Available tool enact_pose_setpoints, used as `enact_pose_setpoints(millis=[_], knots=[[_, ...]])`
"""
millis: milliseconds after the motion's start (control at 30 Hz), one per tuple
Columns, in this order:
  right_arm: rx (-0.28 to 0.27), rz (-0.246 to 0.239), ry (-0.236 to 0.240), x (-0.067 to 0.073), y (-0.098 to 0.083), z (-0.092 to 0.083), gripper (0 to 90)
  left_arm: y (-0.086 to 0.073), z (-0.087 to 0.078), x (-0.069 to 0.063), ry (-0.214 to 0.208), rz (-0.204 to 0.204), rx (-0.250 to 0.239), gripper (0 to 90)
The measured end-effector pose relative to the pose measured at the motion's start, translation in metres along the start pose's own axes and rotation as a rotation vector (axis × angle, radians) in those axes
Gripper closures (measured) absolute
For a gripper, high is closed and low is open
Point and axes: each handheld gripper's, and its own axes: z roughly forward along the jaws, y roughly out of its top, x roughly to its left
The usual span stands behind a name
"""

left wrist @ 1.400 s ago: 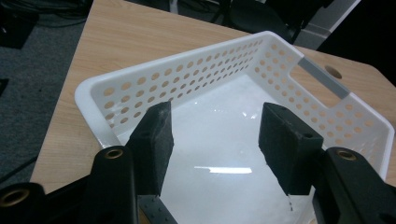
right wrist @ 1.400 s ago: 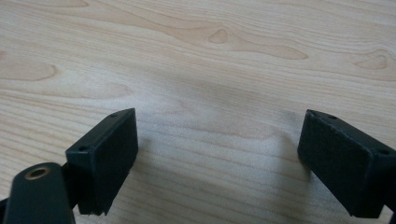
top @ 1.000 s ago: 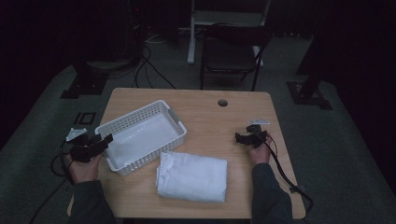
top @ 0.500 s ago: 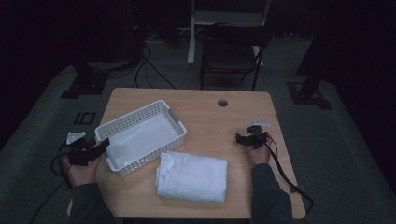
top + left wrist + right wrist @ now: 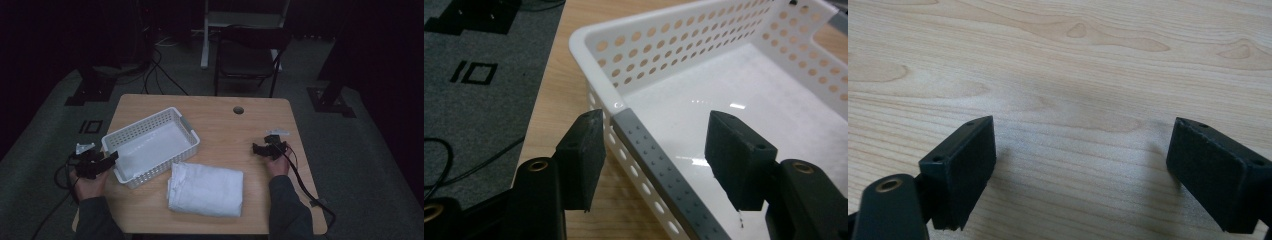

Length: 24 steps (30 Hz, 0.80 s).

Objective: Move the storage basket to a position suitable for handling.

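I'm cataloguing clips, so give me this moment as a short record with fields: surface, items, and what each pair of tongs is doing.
surface: wooden table
items: white perforated basket, nothing in it; folded white towel right in front of it
left tongs: open, jaws straddling the basket's near wall with the grey rim strip between them, pads not pressing
right tongs: open over bare tabletop, nothing between the jaws

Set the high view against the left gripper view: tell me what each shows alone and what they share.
The high view alone takes in the folded white towel, the right gripper and the chair. The left gripper view alone brings out the grey strip on the basket's near rim, standing between its open jaws with a gap to each pad. Both show the white perforated basket, the wooden table and the left gripper.
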Motion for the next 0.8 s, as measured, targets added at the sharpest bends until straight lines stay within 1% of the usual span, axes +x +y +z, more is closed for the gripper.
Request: enact_pose_setpoints(millis=[167, 200, 333, 400, 567, 733, 767, 800], knots=[[0.000, -0.001, 0.001, 0.000, 0.000, 0.000, 12.4, -0.001, 0.004, 0.000, 0.000, 0.012, 0.022, 44.8], [0.000, -0.001, 0.001, 0.000, 0.000, 0.000, 12.4, -0.001, 0.005, -0.001, 0.009, 0.017, 0.026, 45.4], [0.000, -0.001, 0.001, 0.000, 0.000, 0.000, 12.3, -0.002, 0.006, -0.001, 0.030, 0.021, 0.039, 52.5], [0.000, -0.001, 0.001, 0.000, 0.000, 0.000, 12.4, -0.002, 0.007, -0.002, 0.036, 0.015, 0.041, 52.9], [0.000, -0.002, 0.002, 0.000, 0.000, 0.000, 12.4, -0.001, 0.009, -0.005, 0.068, 0.013, 0.039, 54.9], [-0.004, -0.006, 0.006, -0.001, 0.000, 0.000, 14.0, 0.001, 0.012, -0.012, 0.127, 0.027, 0.040, 56.7], [-0.004, -0.006, 0.006, -0.001, 0.000, 0.000, 14.0, 0.001, 0.012, -0.012, 0.127, 0.027, 0.040, 57.3], [-0.004, -0.005, 0.007, -0.001, 0.001, 0.001, 14.0, 0.002, 0.014, -0.013, 0.136, 0.027, 0.040, 57.3]])
